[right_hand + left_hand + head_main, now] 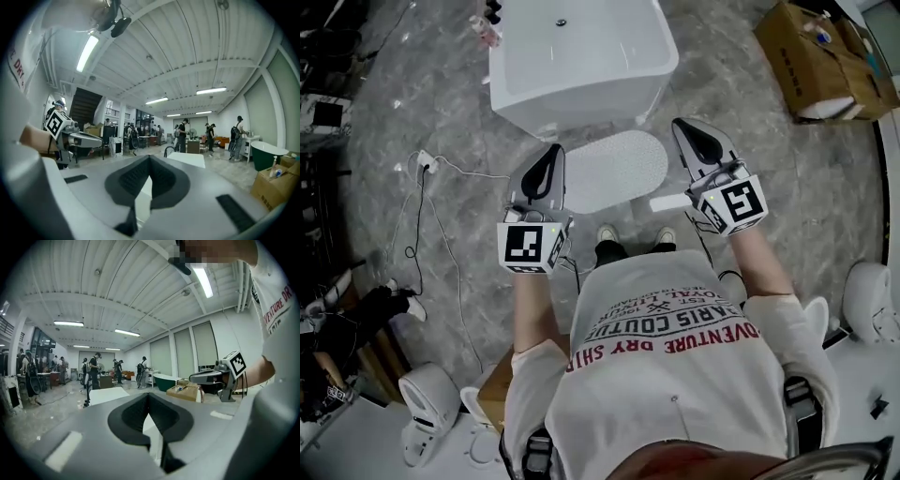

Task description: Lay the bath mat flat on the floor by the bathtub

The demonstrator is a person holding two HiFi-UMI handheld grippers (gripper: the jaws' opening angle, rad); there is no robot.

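On the grey marbled floor, the head view shows one white bathtub [581, 66] and one pale oval bath mat [614, 169]. The mat lies flat, with its far edge touching the tub's near side. The person's two shoes [607, 232] stand just beside its near edge. One open cardboard box [825, 61] sits well apart at the upper right, and one white power strip [427, 164] with trailing cables lies off to the left.

Two grippers are in view, one in each hand, each carrying one marker cube. The left gripper [551, 155] has its jaws pressed together with nothing between them, as its own view confirms. The right gripper [686, 127] is likewise closed and empty.

Both tongs are held high and roughly level, pointing out across the room. The mat is down on the floor well apart from them. From above it appears between the two, nearer the left one's tip.
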